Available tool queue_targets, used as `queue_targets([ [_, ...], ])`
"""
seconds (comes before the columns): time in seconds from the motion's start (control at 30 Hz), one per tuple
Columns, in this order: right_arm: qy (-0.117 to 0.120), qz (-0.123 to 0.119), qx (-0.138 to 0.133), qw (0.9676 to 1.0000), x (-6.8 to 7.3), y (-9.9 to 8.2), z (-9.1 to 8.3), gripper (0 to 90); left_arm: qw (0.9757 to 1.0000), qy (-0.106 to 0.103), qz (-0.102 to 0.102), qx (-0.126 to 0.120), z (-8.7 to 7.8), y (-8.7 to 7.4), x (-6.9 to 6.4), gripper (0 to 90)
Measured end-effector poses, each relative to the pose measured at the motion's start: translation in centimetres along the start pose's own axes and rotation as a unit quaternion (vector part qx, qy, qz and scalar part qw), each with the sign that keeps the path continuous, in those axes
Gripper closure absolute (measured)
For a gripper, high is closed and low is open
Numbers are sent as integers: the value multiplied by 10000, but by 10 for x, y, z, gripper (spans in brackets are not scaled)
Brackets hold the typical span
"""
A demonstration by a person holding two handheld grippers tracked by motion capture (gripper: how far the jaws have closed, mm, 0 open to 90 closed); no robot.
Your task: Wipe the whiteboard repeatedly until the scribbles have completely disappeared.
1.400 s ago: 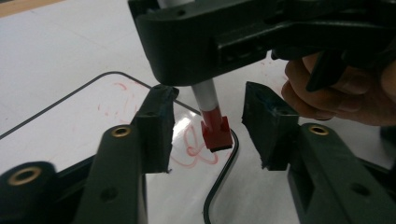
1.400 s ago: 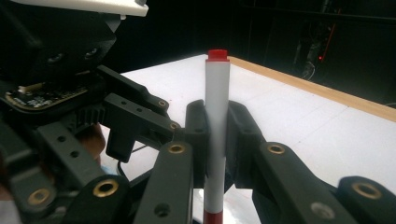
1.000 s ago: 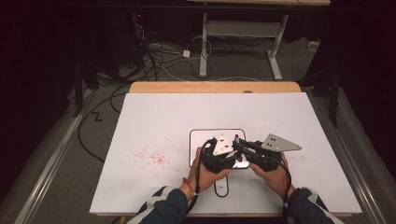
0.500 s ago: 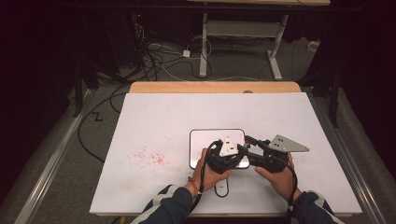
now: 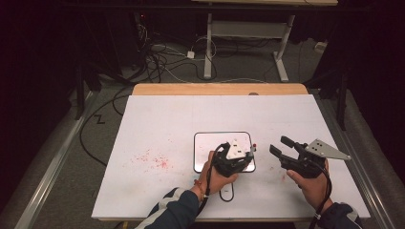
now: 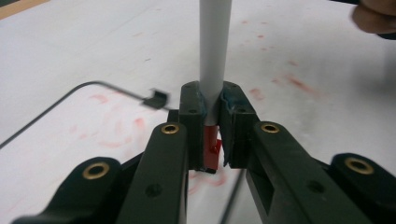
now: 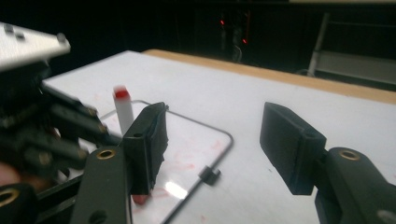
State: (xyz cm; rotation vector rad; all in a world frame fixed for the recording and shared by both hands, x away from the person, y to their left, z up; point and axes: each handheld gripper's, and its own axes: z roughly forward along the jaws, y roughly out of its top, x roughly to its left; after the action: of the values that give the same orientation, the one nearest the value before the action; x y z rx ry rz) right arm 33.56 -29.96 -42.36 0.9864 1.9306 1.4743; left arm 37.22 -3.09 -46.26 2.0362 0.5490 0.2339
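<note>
A white marker (image 6: 214, 46) with red ends stands upright over a small dark-framed whiteboard (image 5: 210, 143) near the table's front. My left gripper (image 5: 249, 153) is shut on the marker's lower part, and its pads (image 6: 191, 112) press on both sides of it. The right gripper view has the marker (image 7: 123, 112) at left, behind one jaw, with the left gripper (image 7: 51, 126) holding it. My right gripper (image 5: 280, 144) is to the right of the board, apart from the marker. Its jaws have just been opening, and the right gripper (image 7: 215, 116) has nothing between them.
The white table top (image 5: 191, 119) carries red smudges (image 5: 153, 160) left of the board and faint red marks on the board itself. A wooden strip (image 5: 219, 89) runs along the far edge. Cables (image 5: 157, 57) and desk legs (image 5: 208, 47) lie on the floor beyond.
The right gripper has drawn away to the right from the marker and its jaws have spread apart. The left gripper has kept its place, holding the marker.
</note>
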Motion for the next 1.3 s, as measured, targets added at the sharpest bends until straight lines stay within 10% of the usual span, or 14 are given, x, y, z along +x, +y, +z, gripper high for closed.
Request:
queue_targets([
  [0.17,3,-50,51,10000,1,0,2,415,9992,-393,3,-80,0,-5,-12,788],
  [0.23,14,-71,87,9999,1,-1,3,412,9994,-216,283,-36,2,-2,-21,788],
  [0.53,22,-114,94,9999,1,-1,3,408,9999,129,93,-11,-8,-6,7,789],
  [0.73,72,-111,83,9999,1,-1,2,404,9995,-272,-33,-129,-4,-8,-2,789],
  [0.87,69,-140,102,9998,2,-1,4,404,9992,-315,229,-121,4,-4,-16,789],
  [1.3,49,-207,87,9997,3,0,3,402,9995,292,-95,-99,-4,-4,33,789],
])
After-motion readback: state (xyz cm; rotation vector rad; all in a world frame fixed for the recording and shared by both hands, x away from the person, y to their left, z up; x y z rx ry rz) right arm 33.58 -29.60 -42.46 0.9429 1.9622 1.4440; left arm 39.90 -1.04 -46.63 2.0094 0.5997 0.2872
